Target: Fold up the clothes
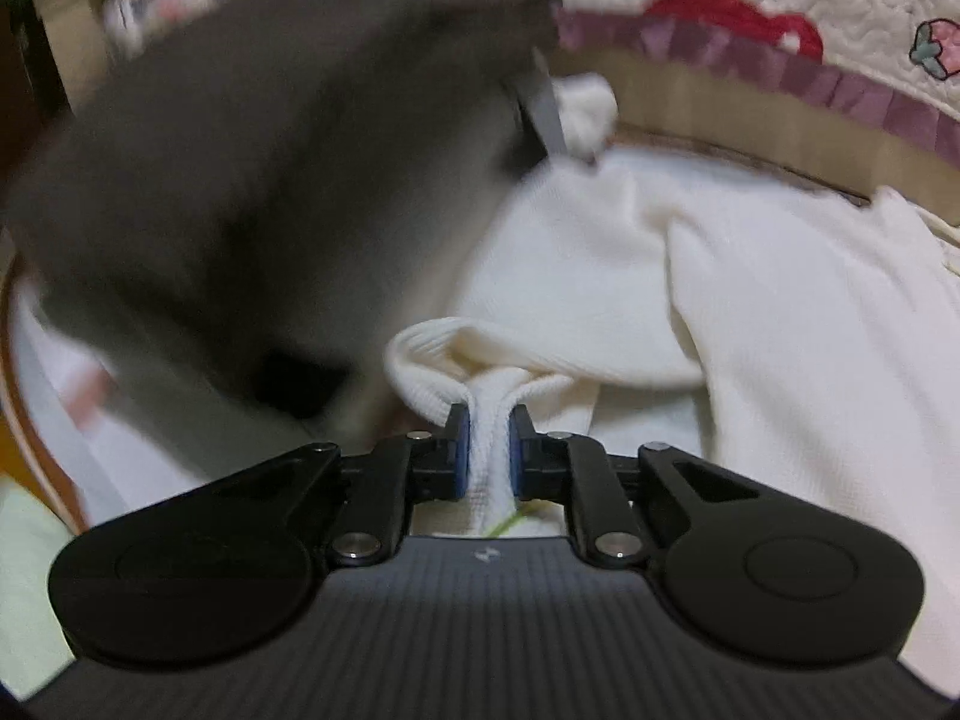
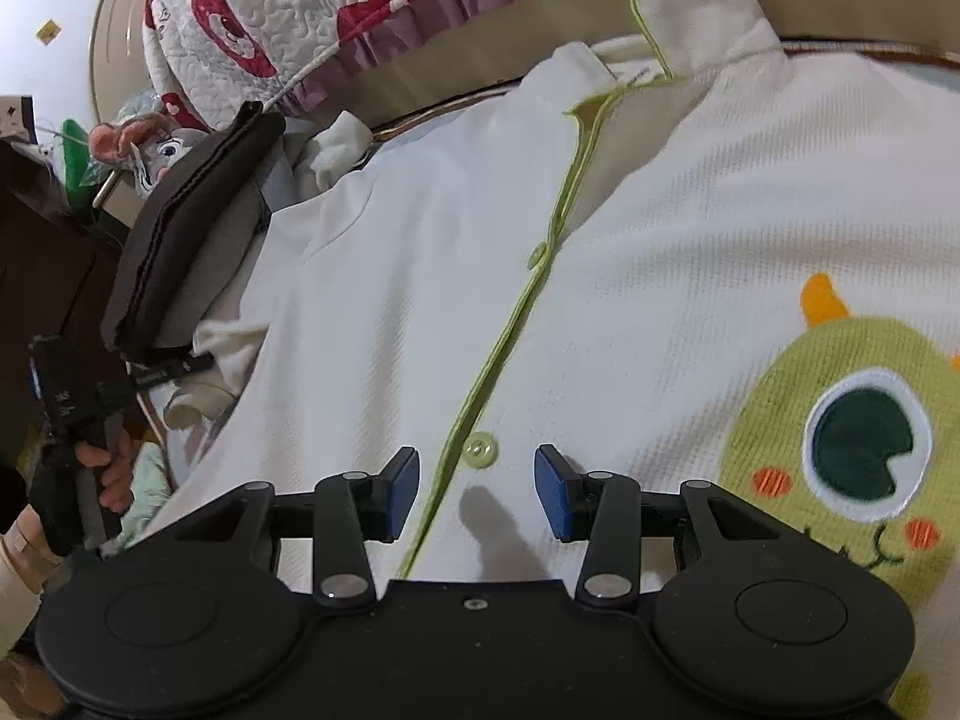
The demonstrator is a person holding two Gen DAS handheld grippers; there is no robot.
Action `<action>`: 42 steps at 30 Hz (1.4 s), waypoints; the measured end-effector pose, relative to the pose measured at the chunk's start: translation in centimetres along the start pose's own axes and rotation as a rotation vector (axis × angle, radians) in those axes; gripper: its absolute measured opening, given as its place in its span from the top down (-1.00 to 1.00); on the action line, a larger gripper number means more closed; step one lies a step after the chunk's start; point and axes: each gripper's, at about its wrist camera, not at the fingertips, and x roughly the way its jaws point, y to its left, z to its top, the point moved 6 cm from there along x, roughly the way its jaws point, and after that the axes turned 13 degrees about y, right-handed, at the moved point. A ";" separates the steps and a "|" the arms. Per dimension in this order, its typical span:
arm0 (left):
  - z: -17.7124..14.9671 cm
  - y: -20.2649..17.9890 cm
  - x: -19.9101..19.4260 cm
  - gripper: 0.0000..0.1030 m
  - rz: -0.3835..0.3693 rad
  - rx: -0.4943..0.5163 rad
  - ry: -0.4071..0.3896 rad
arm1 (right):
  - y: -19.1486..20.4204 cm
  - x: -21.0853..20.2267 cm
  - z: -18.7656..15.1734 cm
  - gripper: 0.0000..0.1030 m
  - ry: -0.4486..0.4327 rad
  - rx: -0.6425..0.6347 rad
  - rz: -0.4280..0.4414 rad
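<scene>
A white waffle-knit shirt [image 2: 390,300] with green piping [image 2: 516,312] and a green monster patch [image 2: 840,438] lies spread out, front up. My right gripper [image 2: 477,463] hovers open just over its placket, a green button [image 2: 480,451] between the blue pads, nothing held. My left gripper [image 1: 489,426] is shut on a bunched white ribbed cuff [image 1: 420,354] of the white garment [image 1: 780,300]. A grey garment [image 1: 270,210] shows blurred just left of it.
A quilted cover [image 2: 288,0] with red shapes and a purple frill lies behind the shirt. A folded dark grey garment [image 2: 186,228] and a plush toy [image 2: 150,144] sit at the left. A hand [image 2: 114,474] grips the other gripper's handle there.
</scene>
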 end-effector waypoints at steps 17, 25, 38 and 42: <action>-2.4 -20.0 -7.9 0.68 -0.207 0.588 -0.218 | -0.2 0.1 -0.6 0.07 0.012 0.020 0.008; -5.4 -18.5 -4.7 -0.16 -0.276 0.529 0.040 | 0.0 0.1 -0.6 0.06 0.012 0.005 -0.002; -4.7 -17.5 -1.0 0.14 -0.466 0.180 0.177 | 0.9 0.5 -0.8 0.06 0.013 -0.065 -0.038; -2.2 -16.3 -2.6 0.87 -0.132 0.381 0.077 | 1.2 0.6 -1.0 0.05 0.008 -0.110 -0.061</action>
